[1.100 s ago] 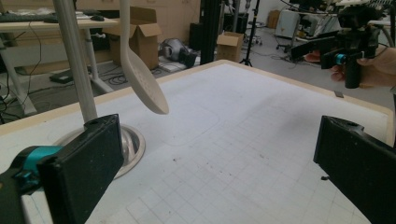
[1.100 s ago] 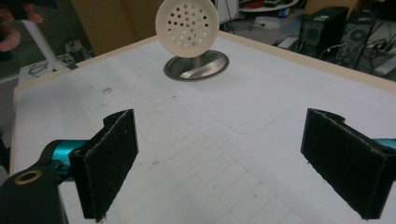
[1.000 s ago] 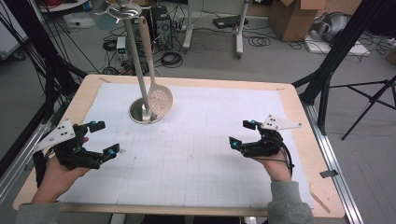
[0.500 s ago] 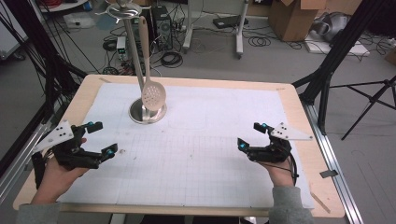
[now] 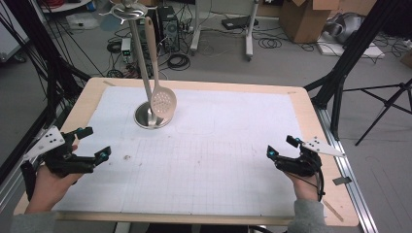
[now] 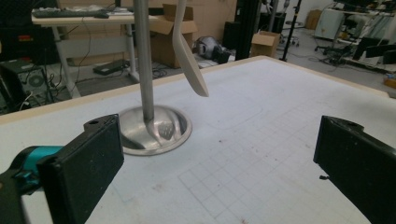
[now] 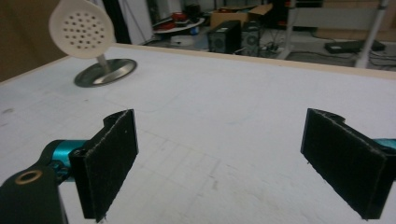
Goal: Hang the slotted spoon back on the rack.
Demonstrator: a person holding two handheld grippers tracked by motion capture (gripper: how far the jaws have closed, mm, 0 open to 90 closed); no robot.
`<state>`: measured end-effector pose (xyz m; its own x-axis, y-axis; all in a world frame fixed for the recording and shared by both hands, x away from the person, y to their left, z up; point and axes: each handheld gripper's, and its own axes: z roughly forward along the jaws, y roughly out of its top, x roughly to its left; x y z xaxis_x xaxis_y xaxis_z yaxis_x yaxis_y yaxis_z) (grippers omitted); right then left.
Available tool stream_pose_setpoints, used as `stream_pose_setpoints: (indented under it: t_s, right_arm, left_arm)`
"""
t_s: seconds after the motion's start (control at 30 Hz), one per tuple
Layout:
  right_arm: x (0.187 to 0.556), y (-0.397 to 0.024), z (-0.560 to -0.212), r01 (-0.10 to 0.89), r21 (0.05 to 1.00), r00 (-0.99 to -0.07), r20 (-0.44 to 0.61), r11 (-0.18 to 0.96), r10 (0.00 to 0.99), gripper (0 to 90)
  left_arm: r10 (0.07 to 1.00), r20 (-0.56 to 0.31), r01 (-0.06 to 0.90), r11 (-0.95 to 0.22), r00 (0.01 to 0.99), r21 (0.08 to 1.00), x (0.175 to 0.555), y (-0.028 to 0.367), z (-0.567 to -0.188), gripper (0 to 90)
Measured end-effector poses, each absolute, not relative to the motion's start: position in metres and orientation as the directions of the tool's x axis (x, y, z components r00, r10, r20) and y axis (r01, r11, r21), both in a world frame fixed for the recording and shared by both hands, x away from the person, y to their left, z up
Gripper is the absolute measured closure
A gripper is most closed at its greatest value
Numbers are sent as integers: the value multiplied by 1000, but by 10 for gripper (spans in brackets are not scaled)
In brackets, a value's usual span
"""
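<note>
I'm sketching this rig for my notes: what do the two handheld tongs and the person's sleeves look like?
Both the left tongs and right tongs are black, with teal accents, flat black padded jaws and a grey three-cornered plate on top. A black cable trails from the right one. The sleeves are grey.

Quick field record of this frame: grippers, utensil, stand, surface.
left gripper: open, holding nothing, near the table's left edge
right gripper: open, holding nothing, near the right edge
slotted spoon: cream, hanging from the stand, bowl just above the base
stand: metal pole on a round base, far left of the mat
mat: white, gridded
</note>
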<state>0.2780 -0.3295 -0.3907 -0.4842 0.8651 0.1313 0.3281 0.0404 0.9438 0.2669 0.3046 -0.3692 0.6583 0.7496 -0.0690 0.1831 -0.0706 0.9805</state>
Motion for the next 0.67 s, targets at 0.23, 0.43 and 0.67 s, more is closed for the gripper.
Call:
stream_pose_setpoints:
  t_s: [0.23, 0.43, 0.67]
  right_arm:
    - [274, -343, -398, 336, 942, -456, 151, 13, 877, 99]
    - [274, -349, -402, 343, 939, -444, 157, 5, 882, 99]
    - [275, -358, -401, 335, 942, -427, 175, -25, 887, 99]
  left_arm:
    - [768, -76, 194, -64, 636, 979, 268, 310, -375, 20]
    - [791, -87, 207, -50, 606, 977, 269, 318, -380, 20]
    - [814, -112, 215, -17, 571, 977, 271, 321, -385, 20]
